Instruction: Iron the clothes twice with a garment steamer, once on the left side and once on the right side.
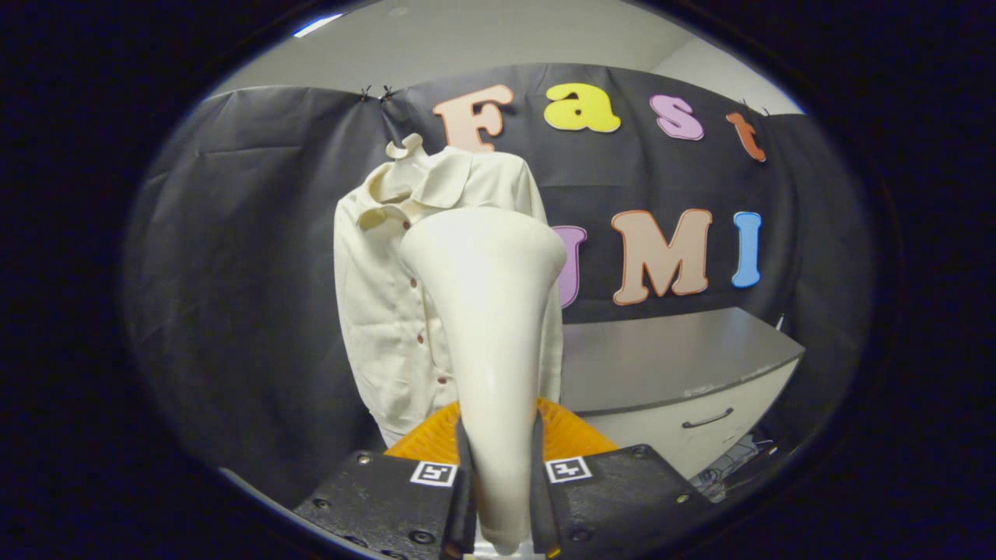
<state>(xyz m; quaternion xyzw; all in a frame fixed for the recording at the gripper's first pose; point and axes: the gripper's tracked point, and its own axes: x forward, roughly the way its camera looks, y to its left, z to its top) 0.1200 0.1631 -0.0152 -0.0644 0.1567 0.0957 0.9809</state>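
I have the fingers (498,474) clamped on the garment steamer (486,311), its head raised before the hanging cream shirt (381,311)

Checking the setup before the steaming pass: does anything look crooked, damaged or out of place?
Nothing stands out. The shirt hangs straight and buttoned on its hanger against the booth wall. The tongs are shut on the steamer, which stands upright between them, in front of the shirt. The cabinet drawer is closed.

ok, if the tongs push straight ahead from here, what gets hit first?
Likely the cream shirt hanging on the booth wall: the steamer, clamped in the tongs, points at it. The gap is hard to judge.
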